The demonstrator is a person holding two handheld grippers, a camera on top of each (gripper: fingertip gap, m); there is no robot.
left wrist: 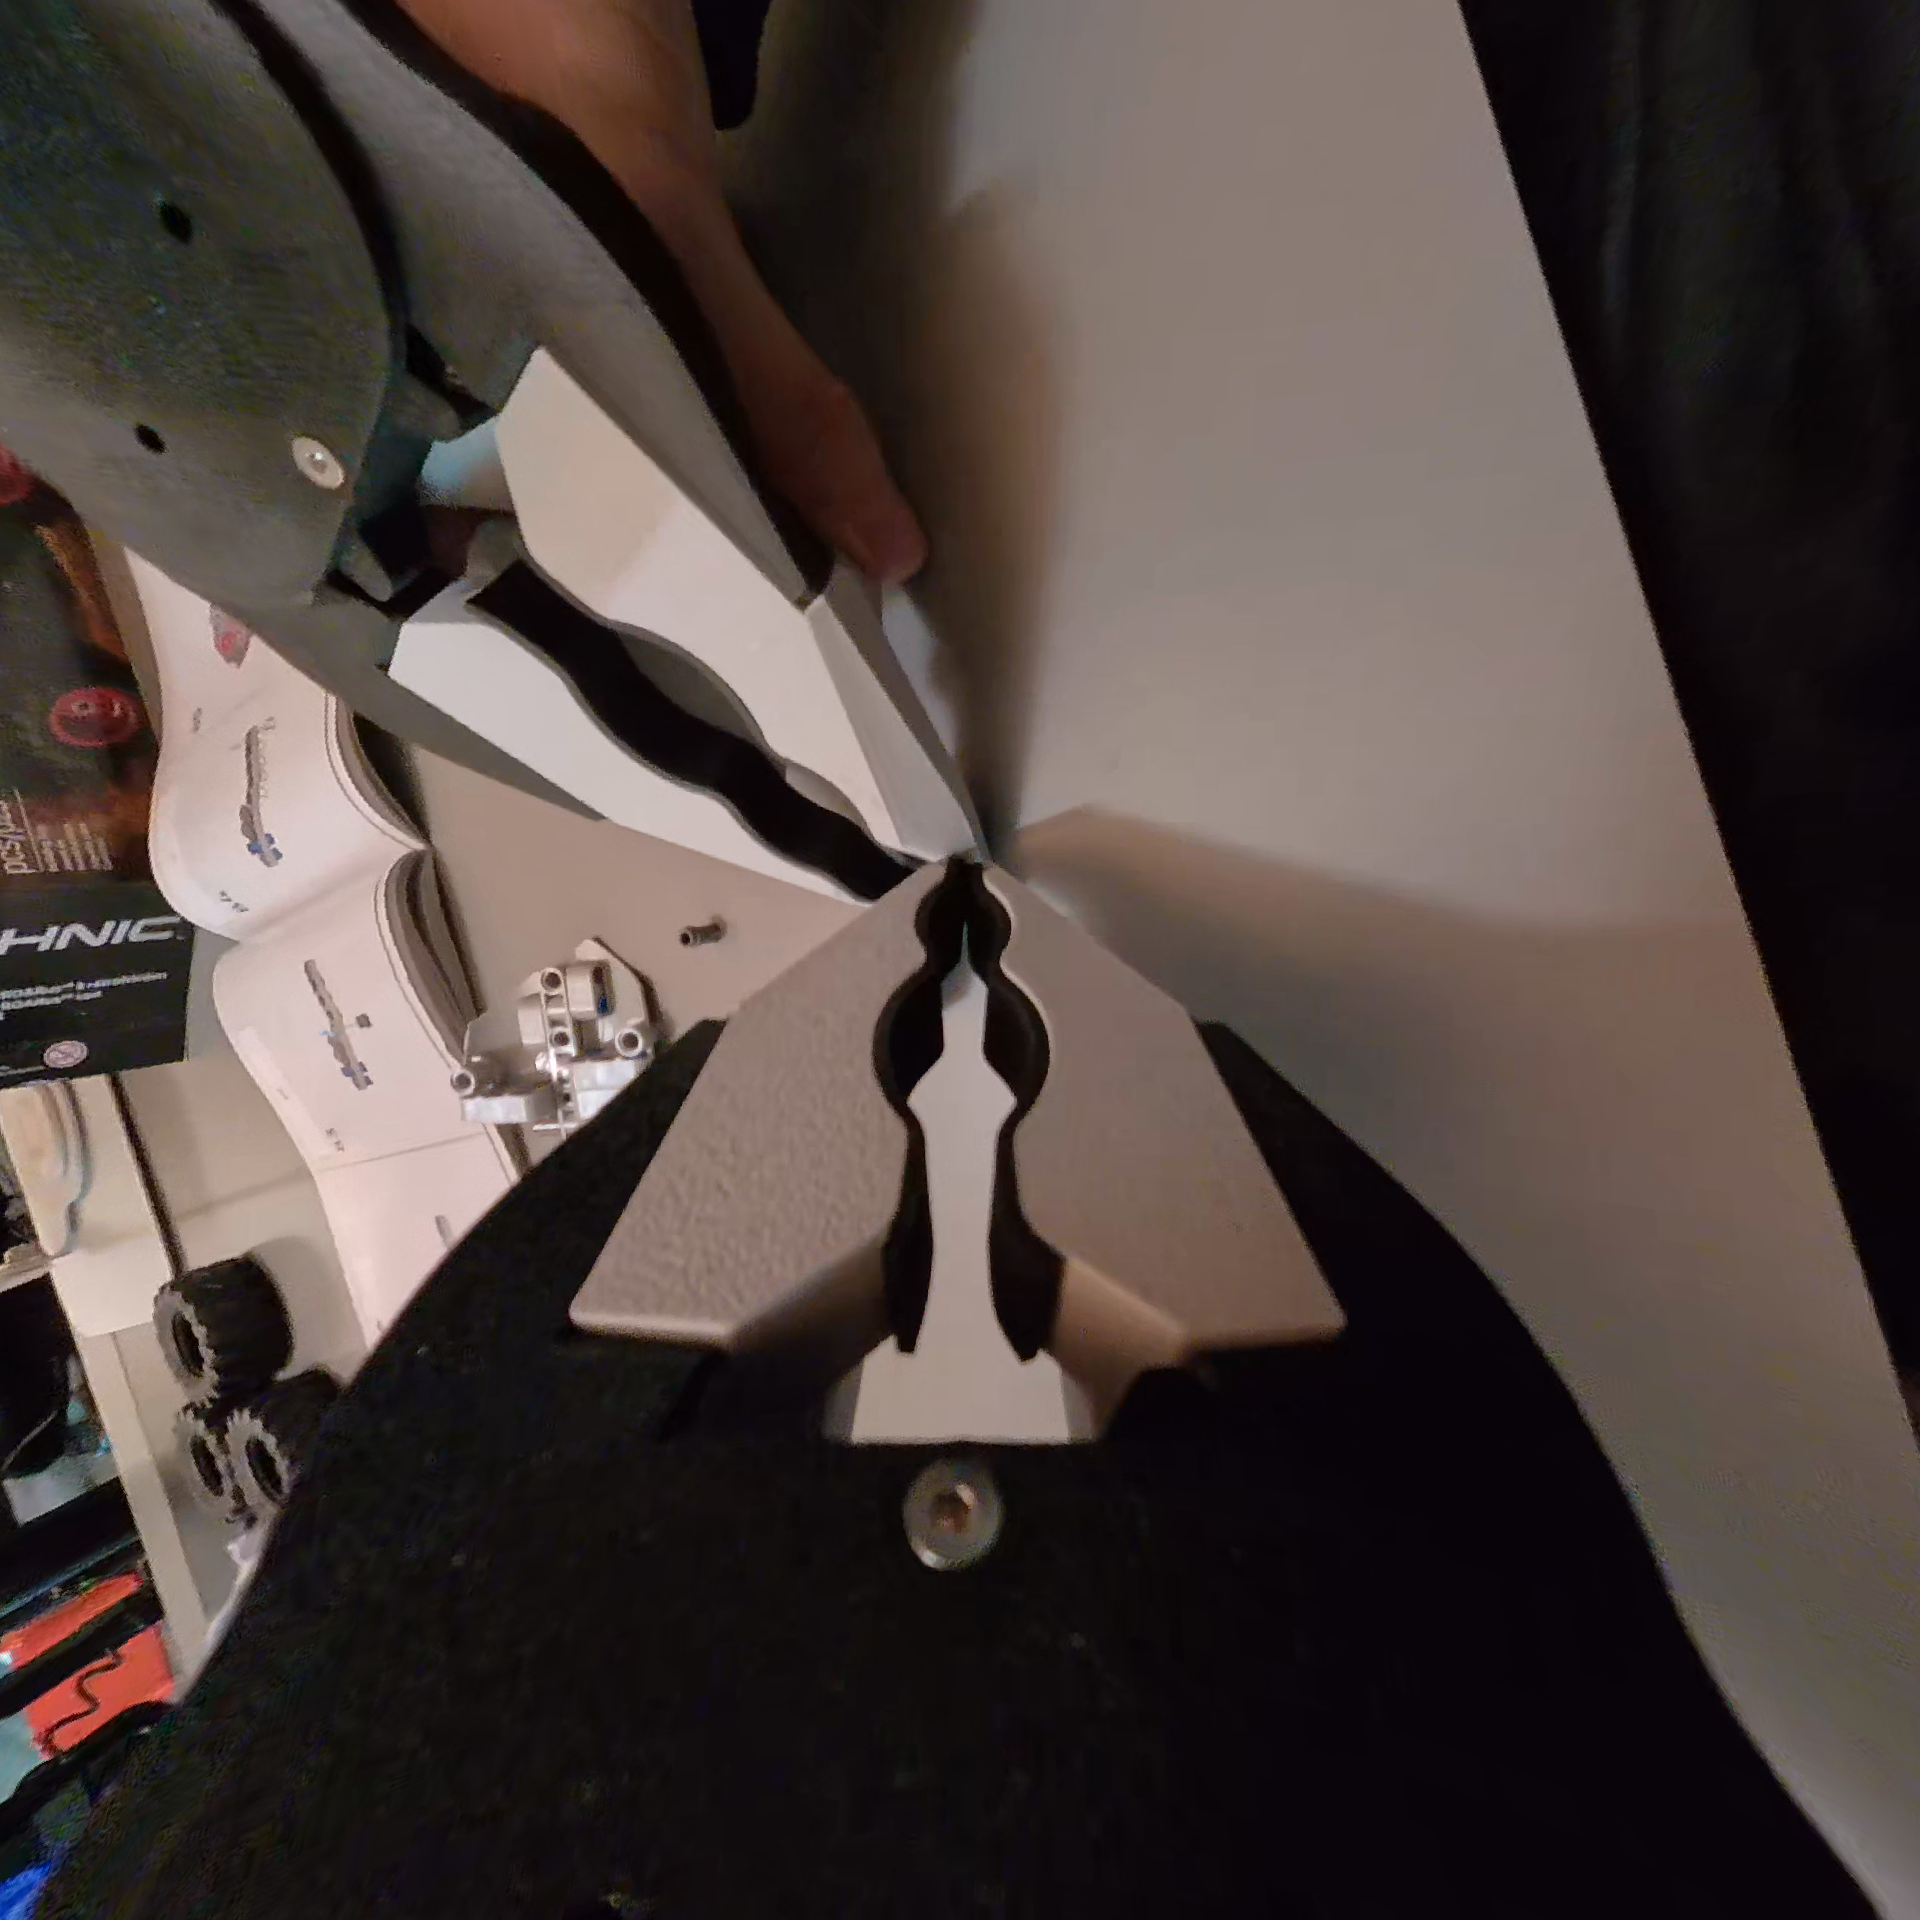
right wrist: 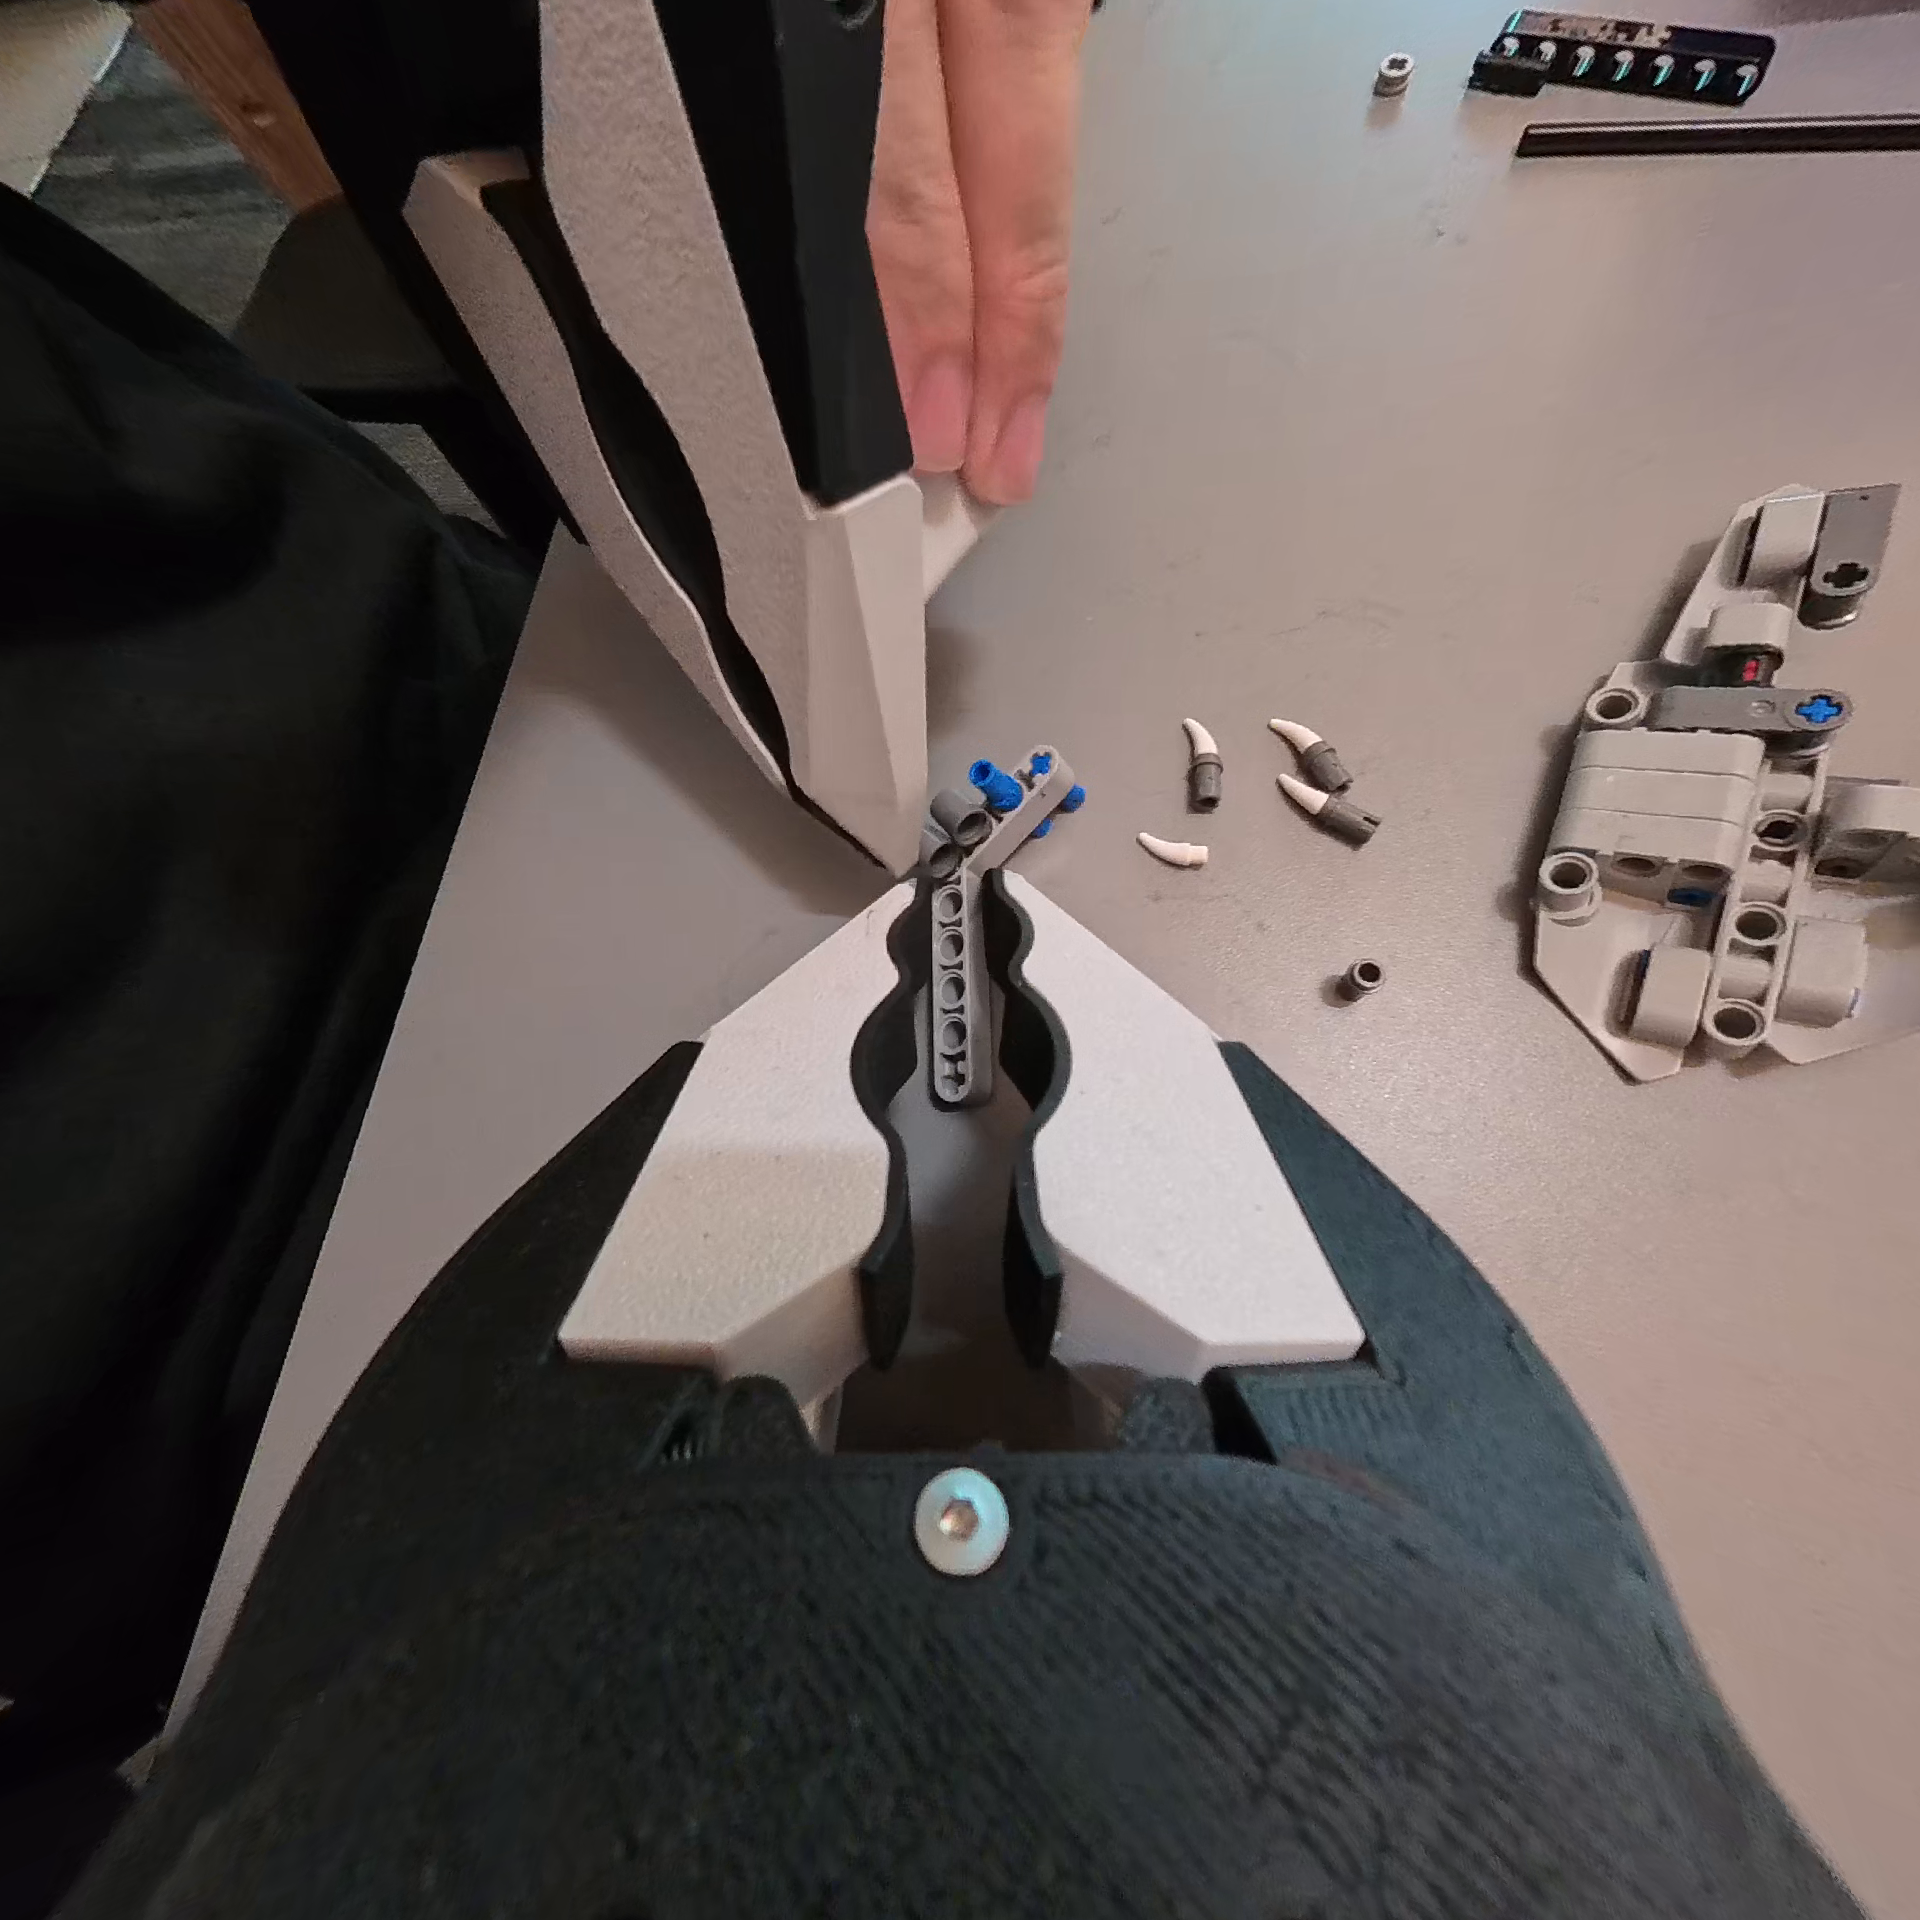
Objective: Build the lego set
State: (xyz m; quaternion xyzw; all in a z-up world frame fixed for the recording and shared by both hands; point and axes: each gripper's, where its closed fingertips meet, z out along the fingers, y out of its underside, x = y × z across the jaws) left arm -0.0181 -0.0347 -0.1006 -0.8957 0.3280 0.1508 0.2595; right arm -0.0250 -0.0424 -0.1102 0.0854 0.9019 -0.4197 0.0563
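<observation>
My right gripper (right wrist: 956,883) is shut on a grey bent Technic beam (right wrist: 951,997) that lies lengthwise between its jaws. The beam's angled end (right wrist: 1039,790) sticks out past the tips and carries blue pins (right wrist: 987,777). My left gripper (left wrist: 964,904) has its jaws closed. It comes in from the upper left in the right wrist view (right wrist: 894,842), tip to tip with the right gripper at the beam's bend. The left wrist view hides the beam. The right gripper (left wrist: 940,847) shows there from the upper left.
A grey Technic assembly (right wrist: 1714,831) lies on the grey table (right wrist: 1299,468) to the right. Several white claw pieces (right wrist: 1311,750) and a small grey bush (right wrist: 1361,979) lie between. A black pinned beam (right wrist: 1631,52) is far back. An instruction booklet (left wrist: 301,831) and black tyres (left wrist: 218,1330) are beyond.
</observation>
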